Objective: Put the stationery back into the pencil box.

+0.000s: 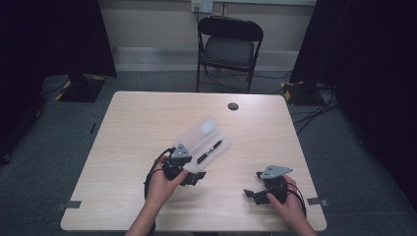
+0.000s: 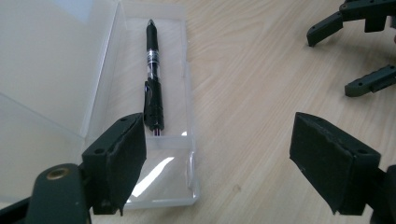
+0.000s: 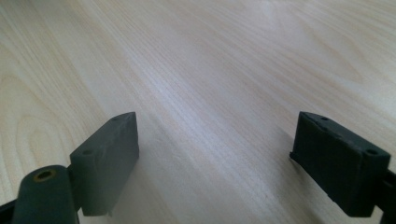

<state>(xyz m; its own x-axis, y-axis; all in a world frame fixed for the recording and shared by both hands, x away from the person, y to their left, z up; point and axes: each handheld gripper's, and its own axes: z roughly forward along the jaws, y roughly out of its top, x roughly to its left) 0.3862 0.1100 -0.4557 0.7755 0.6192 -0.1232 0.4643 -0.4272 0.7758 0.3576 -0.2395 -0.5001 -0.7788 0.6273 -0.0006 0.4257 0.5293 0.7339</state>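
**Both tongs open at the near edge, one pen in one open case**

Plainly, most of the bench (image 1: 147, 118) is bare wood: the whole far half is free apart from one small dark round fitting (image 1: 233, 106) near the far edge, and the left side is free too. My right tongs (image 1: 258, 184) sit close to the near right corner, with open wood ahead of them and to their left. In the right gripper view their jaws stand wide apart with nothing but wood grain between them.

My left tongs (image 1: 194, 176) are near the middle of the near half, right at the near end of the clear plastic case (image 1: 204, 140). Their jaws are spread wide as well and hold nothing. In the left gripper view the left jaw overlaps the near corner of the case tray; I cannot tell whether it touches. The right jaw is over bare wood, well apart from the case.

The case lies open, its lid folded out to the left of the tray. Inside the tray lies one black pen (image 2: 153, 79), lengthwise, tip pointing away from me.

Beyond the bench stands one folding chair (image 1: 229, 49).
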